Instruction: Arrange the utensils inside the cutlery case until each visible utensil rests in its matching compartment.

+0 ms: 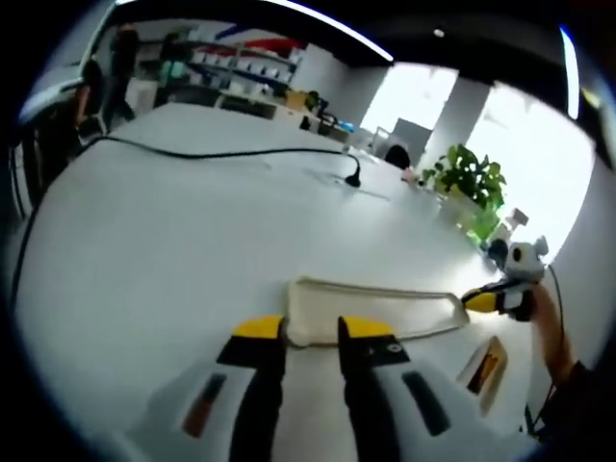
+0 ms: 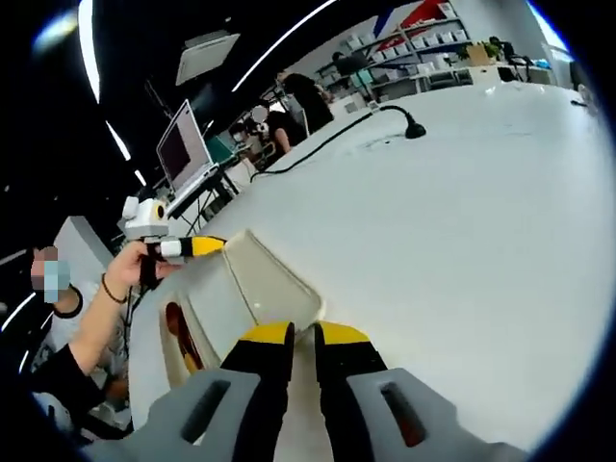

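We see the case [image 1: 371,308] lying flat on the white table, a shallow cream tray with rounded corners and a raised rim. In the left gripper view it stretches sideways just past the jaws. In the right gripper view the case [image 2: 260,279] runs away at a slant, dividers splitting it into compartments. One near compartment holds a brownish utensil [image 2: 183,337]; its kind we cannot tell.

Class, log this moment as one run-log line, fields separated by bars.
left gripper: at one end of cutlery case | right gripper: at opposite end | jaws: grip unclear | surface: white table
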A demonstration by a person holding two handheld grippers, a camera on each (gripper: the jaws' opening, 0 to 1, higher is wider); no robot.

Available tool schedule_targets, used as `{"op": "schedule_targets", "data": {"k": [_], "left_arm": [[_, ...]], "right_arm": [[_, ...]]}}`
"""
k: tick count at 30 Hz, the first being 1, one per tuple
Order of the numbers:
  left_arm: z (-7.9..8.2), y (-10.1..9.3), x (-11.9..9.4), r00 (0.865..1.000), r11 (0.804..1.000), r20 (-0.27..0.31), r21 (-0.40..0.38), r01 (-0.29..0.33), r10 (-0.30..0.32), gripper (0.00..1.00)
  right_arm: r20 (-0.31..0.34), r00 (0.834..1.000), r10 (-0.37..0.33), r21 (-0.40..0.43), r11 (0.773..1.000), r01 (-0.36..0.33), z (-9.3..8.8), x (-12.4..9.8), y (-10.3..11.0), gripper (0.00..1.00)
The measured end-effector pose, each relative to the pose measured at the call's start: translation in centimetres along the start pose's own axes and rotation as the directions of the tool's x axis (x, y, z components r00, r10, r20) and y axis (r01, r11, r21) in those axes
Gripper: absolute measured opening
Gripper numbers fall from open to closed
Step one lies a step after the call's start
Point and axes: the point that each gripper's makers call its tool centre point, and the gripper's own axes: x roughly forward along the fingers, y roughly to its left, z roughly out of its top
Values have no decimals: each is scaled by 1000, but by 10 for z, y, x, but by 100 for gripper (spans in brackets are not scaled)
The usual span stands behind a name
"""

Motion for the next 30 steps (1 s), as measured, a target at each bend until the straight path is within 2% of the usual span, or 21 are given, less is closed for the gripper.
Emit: {"op": "schedule_targets", "data": {"k": [5, 6, 9, 14, 16, 19, 24, 27, 29, 30], "left_arm": [[9, 13, 3, 999, 998, 40, -68, -4, 7, 17], [9, 15, 3, 999, 997, 39, -78, -4, 7, 15], [8, 17, 3, 999, 995, 47, -105, -4, 9, 12], [8, 15, 3, 998, 995, 59, -97, -21, 27, 11], [9, 17, 4, 998, 995, 61, -97, -28, 34, 10], [9, 19, 4, 997, 993, 67, -111, -37, 45, 9], [8, 23, 1, 994, 991, 88, -124, -47, 58, 7], [10, 29, 0, 993, 989, 102, -138, -49, 64, 7], [11, 29, 1, 993, 989, 105, -140, -43, 58, 7], [12, 30, 1, 993, 990, 105, -137, -41, 56, 7]], "right_arm": [[35, 998, 51, 106, 993, -55, 11, -2, 4, 4], [52, 996, 69, 151, 986, -76, 11, -2, 7, 4], [111, 989, 95, 203, 972, -116, 21, -2, 8, 4], [160, 976, 146, 313, 931, -190, 29, -1, 9, 5], [175, 978, 110, 377, 910, -170, 34, 2, 1, 5], [186, 977, 102, 370, 914, -166, 42, 7, -4, 6], [199, 970, 139, 400, 892, -210, 46, 10, 0, 9], [214, 961, 173, 440, 861, -253, 48, 12, 1, 9], [237, 955, 180, 452, 849, -273, 52, 12, 0, 9], [247, 949, 194, 468, 834, -292, 54, 12, 0, 9]]}}
